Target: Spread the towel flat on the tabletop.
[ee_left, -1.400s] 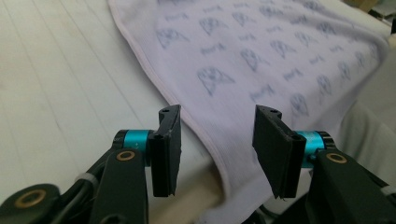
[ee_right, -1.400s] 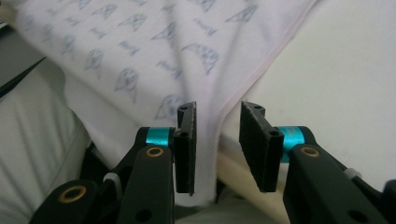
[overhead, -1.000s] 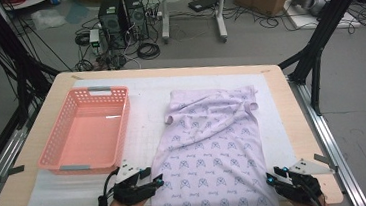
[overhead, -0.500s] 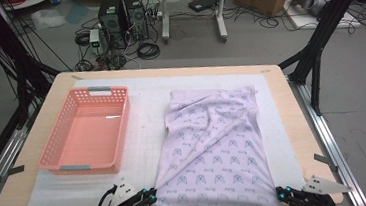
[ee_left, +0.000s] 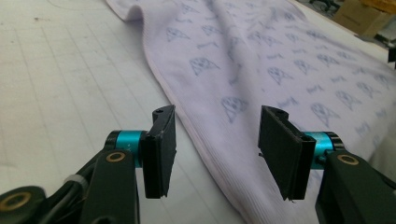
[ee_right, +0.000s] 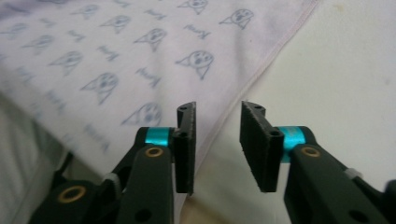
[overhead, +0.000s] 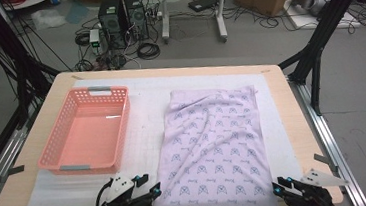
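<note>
we see a pale lilac cloth [overhead: 214,150] with a small blue print lying spread out on the white mat [overhead: 140,101] that covers the wooden worktop [overhead: 293,123]. it sits right of the middle, its long side running away from us, its near end at the near edge of the worktop and its far end slightly rumpled. a pink plastic basket [overhead: 54,149] stands on the mat to the left of the cloth, apart from it, with nothing in it.

our left hand-held gripper [overhead: 141,189] hovers at the near left corner of the cloth, just beside its hem. in the left gripper view the left hand-held gripper [ee_left: 215,140] has its jaws standing fairly wide, having just been opening, and the cloth's left edge [ee_left: 196,121] runs below the gap between them; the pads do not press on it.

our right hand-held gripper [overhead: 284,187] sits at the near right corner of the cloth. in the right gripper view the right hand-held gripper [ee_right: 217,140] shows a narrower gap, its jaws also just opened, with the hemmed edge [ee_right: 261,60] of the cloth running beneath them and free of the pads.
</note>
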`<move>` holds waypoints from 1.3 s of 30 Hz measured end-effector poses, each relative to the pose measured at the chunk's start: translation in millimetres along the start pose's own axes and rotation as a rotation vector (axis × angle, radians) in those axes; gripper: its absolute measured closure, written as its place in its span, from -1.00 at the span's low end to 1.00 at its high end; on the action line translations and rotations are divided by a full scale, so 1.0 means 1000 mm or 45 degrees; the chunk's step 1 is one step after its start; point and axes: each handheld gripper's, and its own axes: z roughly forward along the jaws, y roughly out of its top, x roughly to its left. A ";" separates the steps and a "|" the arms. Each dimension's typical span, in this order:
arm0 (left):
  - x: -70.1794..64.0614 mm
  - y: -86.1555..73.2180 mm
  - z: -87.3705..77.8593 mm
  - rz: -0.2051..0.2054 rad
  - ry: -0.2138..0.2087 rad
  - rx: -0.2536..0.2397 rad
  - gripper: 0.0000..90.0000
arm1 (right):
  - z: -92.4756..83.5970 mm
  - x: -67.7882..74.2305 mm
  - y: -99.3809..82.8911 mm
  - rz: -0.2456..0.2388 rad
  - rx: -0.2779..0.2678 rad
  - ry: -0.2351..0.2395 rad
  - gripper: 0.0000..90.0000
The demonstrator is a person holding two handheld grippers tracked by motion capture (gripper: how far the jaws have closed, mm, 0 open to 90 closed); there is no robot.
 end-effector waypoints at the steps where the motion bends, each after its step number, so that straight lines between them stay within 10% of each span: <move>1: 0.001 0.001 0.002 -0.012 -0.001 -0.007 0.04 | 0.006 0.001 0.003 -0.003 0.012 -0.014 0.34; 3: 0.002 0.003 0.004 -0.022 -0.003 -0.015 0.05 | 0.016 0.002 0.005 -0.015 0.026 0.011 0.27; 6: 0.003 0.002 0.006 -0.023 -0.008 -0.005 0.05 | 0.014 0.003 0.004 -0.068 0.035 0.005 0.94; 9: 0.003 0.002 0.006 -0.026 -0.007 0.005 0.04 | 0.000 0.003 -0.001 -0.113 0.095 -0.010 0.96; 15: 0.005 0.002 0.011 -0.034 -0.017 0.030 0.02 | -0.025 -0.010 -0.012 -0.082 0.125 0.022 0.92; 19: 0.001 0.003 0.025 -0.034 -0.040 0.084 0.03 | -0.021 -0.009 -0.008 -0.035 0.045 0.040 0.49; 24: -0.015 0.000 0.040 0.087 -0.028 0.137 0.18 | -0.008 -0.004 -0.002 -0.055 0.033 -0.032 0.39; 27: -0.018 -0.003 0.038 0.199 0.088 0.132 0.64 | -0.007 -0.006 0.000 -0.041 -0.001 -0.052 0.37; 29: -0.013 -0.002 0.036 0.163 0.071 0.141 0.88 | -0.006 -0.006 0.001 -0.032 -0.007 -0.054 0.37; 39: -0.016 -0.013 -0.003 0.161 0.026 0.165 0.97 | 0.007 -0.005 0.000 -0.036 0.035 -0.054 0.43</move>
